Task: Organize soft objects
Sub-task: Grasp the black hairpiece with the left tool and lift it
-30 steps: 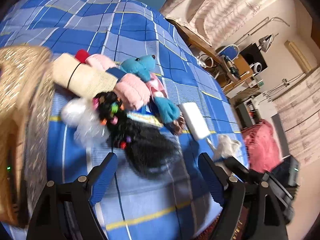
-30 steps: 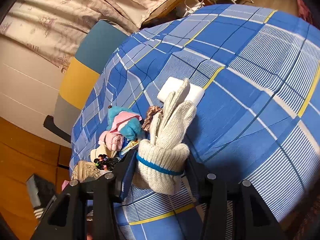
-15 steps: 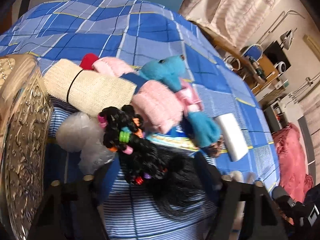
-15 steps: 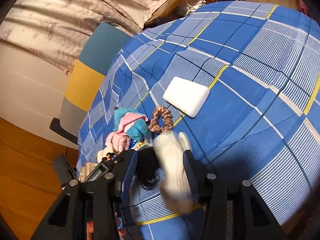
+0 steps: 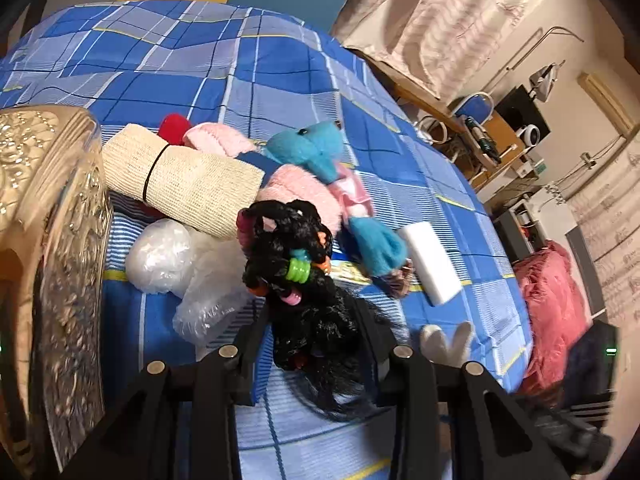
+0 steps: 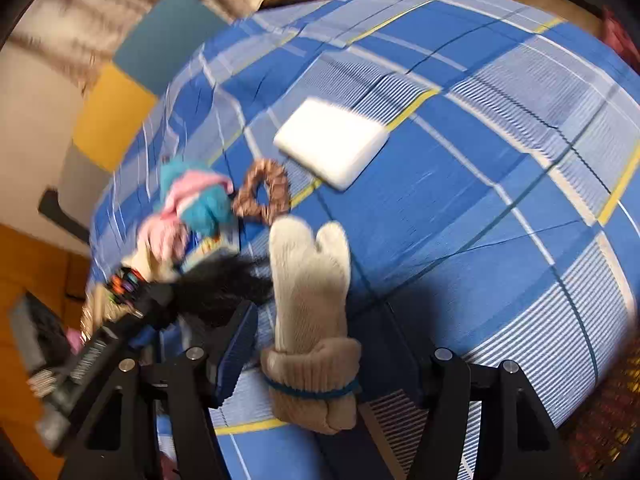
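Golden box (image 5: 60,240) cut off at left edge, rolled glove (image 5: 446,338) mostly hidden behind a gripper finger, right-wrist view motion-blurred

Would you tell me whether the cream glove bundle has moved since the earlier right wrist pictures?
Yes. The cream glove bundle was upright, clamped and hiding the white block; now it lies flat on the bedspread short of that block, between the right gripper's just-opened jaws.

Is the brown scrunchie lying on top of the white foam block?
No: in the right wrist view the brown scrunchie lies flat on the blue plaid bedspread beside the white foam block, not on it.
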Action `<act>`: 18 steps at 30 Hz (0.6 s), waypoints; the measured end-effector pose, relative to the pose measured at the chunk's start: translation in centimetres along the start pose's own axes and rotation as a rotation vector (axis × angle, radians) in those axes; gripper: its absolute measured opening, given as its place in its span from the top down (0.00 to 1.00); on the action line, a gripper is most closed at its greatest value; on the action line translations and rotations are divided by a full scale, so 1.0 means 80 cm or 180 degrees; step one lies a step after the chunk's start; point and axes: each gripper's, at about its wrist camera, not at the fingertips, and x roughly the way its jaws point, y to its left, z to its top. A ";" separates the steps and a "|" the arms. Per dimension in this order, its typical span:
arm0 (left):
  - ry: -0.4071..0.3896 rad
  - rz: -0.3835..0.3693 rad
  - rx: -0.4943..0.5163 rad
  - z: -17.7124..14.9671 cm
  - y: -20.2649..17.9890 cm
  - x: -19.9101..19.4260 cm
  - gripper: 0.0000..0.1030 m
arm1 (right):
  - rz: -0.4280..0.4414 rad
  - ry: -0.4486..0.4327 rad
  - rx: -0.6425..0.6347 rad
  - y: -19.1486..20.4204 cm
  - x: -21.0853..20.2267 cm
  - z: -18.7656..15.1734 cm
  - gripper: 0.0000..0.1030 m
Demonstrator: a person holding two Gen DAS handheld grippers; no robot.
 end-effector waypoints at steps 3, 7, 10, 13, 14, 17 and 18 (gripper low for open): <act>-0.0091 -0.0089 0.0031 -0.003 -0.004 -0.022 0.66 | -0.0273 -0.0008 -0.0357 0.017 0.006 -0.004 0.54; -0.0174 -0.0263 0.0160 -0.008 -0.016 -0.054 0.66 | -0.0223 -0.0068 -0.0315 0.012 0.002 -0.002 0.64; -0.0258 -0.0402 0.0268 -0.010 -0.022 -0.085 0.66 | -0.0034 -0.0126 -0.0129 -0.001 -0.006 0.001 0.66; -0.0339 -0.0538 0.0426 -0.013 -0.025 -0.121 0.66 | 0.0104 -0.0230 -0.0067 -0.006 -0.018 0.003 0.66; -0.0393 -0.0546 0.0498 -0.014 -0.025 -0.137 0.66 | 0.0126 -0.0263 -0.0068 -0.004 -0.020 0.003 0.66; -0.0508 -0.0687 0.0707 -0.017 -0.022 -0.180 0.66 | 0.0208 -0.0340 -0.0016 -0.008 -0.028 0.004 0.66; -0.0532 -0.0725 0.0740 -0.017 -0.019 -0.191 0.66 | 0.0241 -0.0353 0.0006 -0.009 -0.029 0.004 0.66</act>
